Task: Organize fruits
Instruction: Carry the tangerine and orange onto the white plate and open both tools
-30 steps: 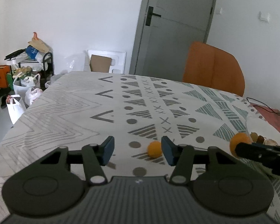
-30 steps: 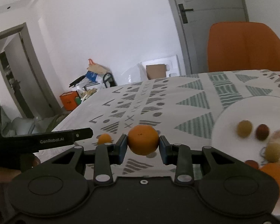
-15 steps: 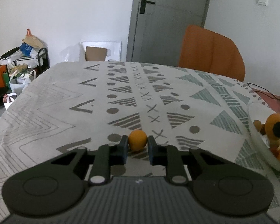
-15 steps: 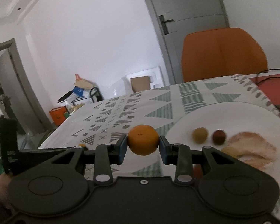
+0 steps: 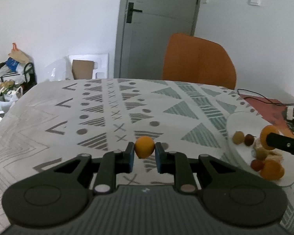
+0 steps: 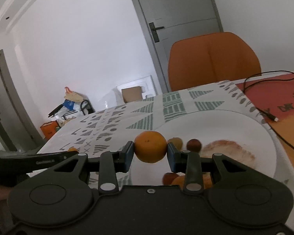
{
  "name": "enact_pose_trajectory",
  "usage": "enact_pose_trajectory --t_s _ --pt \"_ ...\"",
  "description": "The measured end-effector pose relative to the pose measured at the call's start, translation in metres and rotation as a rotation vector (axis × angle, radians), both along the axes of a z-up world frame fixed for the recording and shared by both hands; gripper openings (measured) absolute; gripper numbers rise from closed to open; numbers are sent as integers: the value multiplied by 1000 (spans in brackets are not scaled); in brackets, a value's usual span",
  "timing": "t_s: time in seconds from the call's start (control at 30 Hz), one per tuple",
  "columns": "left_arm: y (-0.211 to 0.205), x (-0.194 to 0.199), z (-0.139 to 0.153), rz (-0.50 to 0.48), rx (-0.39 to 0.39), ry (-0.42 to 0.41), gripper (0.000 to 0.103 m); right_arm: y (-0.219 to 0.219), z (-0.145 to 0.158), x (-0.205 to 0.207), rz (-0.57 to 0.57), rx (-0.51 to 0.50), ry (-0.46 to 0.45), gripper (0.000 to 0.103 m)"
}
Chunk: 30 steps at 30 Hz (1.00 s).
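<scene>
Left tool (image 5: 145, 150): clamps small orange fruit (image 5: 144, 146), long axis vertical | Right tool (image 6: 150, 149): clamps mandarin (image 6: 150, 146), dimple toward camera, frame centre

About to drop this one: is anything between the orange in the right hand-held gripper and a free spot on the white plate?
Nothing visible blocks it. The right hand-held gripper holds the round orange fruit above the near side of the round white plate; bare plate lies beyond the small fruits.

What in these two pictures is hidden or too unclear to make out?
- Right wrist view: fruits at the near edge of the white plate, mostly behind the right gripper holding the orange.
- Left wrist view: whether the small orange fruit in the left gripper is off the tablecloth.
</scene>
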State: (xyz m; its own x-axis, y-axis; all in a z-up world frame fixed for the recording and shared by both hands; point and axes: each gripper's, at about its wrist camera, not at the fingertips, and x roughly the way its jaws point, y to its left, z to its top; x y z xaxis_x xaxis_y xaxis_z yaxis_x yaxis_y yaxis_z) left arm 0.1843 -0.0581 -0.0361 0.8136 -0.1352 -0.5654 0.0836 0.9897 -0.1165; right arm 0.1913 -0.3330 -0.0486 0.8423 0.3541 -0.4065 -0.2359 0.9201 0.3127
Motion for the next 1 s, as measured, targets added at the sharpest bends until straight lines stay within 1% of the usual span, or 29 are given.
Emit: enact_pose_trajectory --t_s 0.37,0.43,0.57,0.8,1.0 --pt "-27 0 8 -58 8 -20 21 -20 -4 3 -50 11 10 35" --pt "-31 0 10 -70 7 -23 21 -21 -5 4 -48 15 12 37" --pt "-42 2 12 -90 12 -26 21 -31 -5 2 -85 26 1 51" --pt "-60 3 13 -128 17 -30 21 -59 -10 -4 -143 55 17 51" --pt "-77 4 14 -162 25 -31 21 -67 -13 -9 -148 62 20 51"
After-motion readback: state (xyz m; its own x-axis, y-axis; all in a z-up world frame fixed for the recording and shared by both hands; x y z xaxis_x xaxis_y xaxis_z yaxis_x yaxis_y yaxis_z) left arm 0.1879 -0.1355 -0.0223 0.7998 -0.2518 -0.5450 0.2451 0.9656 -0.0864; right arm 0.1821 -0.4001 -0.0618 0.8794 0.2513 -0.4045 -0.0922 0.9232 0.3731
